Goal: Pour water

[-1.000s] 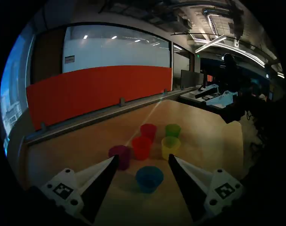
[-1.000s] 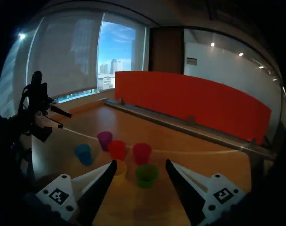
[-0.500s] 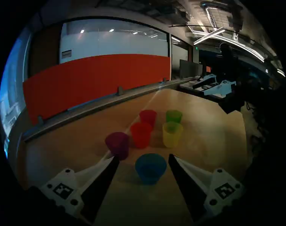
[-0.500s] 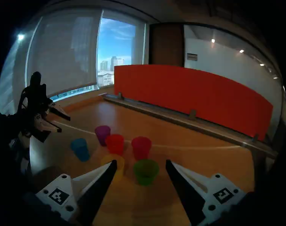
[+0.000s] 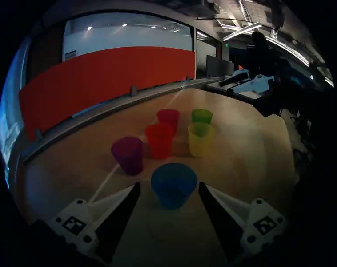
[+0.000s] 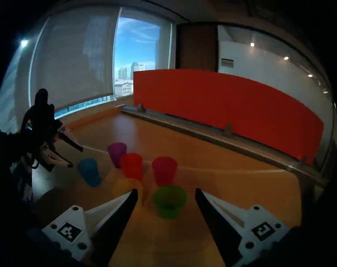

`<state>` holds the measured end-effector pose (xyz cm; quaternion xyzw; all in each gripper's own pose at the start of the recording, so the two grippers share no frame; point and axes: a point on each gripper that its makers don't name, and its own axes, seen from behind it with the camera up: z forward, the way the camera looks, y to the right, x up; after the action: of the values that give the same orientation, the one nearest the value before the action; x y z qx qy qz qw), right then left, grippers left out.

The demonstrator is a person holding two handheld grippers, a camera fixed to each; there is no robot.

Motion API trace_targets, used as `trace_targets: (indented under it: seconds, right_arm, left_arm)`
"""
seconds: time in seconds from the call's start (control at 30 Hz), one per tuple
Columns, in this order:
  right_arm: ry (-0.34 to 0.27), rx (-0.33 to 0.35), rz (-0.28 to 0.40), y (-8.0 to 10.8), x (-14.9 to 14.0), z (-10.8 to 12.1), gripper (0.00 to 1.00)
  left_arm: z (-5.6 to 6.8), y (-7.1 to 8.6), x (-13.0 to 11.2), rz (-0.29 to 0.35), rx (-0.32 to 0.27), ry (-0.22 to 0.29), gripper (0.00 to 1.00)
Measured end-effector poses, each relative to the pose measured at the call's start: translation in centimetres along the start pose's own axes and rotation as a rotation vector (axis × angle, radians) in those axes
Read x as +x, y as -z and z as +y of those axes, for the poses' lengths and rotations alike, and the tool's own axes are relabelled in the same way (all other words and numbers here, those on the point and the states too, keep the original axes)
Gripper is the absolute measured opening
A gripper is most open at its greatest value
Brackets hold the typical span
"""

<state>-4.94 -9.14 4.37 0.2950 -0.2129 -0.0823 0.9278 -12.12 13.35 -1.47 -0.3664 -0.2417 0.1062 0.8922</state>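
1. Wooden table (image 5: 244,151), with an orange partition (image 6: 230,102) along its far edge.
2. Left gripper (image 5: 168,184): jaws spread wide, grasping nothing. Right gripper (image 6: 165,190): likewise released and empty.
3. Six cups stand clustered mid-table. The blue cup (image 5: 174,178) sits just ahead between the left fingertips, touching neither. The green cup (image 6: 170,201) sits the same way before the right. The purple cup (image 5: 128,154), orange cup (image 5: 159,140), red cup (image 5: 168,119) and yellow cup (image 5: 201,139) stand behind.
4. Water in any cup: cannot tell.
5. Judged step: approach, no grasp yet. The next move calls for advancing, closing evenly on a cup wall, lifting it upright, then tilting it over a receiver.
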Motion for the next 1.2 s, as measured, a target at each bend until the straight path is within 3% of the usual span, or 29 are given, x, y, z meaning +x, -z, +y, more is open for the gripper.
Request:
trace_targets:
  seconds: [0.47,1.2]
  right_arm:
    - [-0.015,0.005,-0.008,-0.7,-0.1,0.5,1.00]
    - [-0.029,0.002,-0.021,-1.6,-0.6,1.3,1.00]
  left_arm:
    - [0.4,-2.3,-1.6,-0.045,-0.026,-0.006,0.97]
    - [0.8,-5.3,-1.4,-0.063,-0.062,-0.017,0.97]
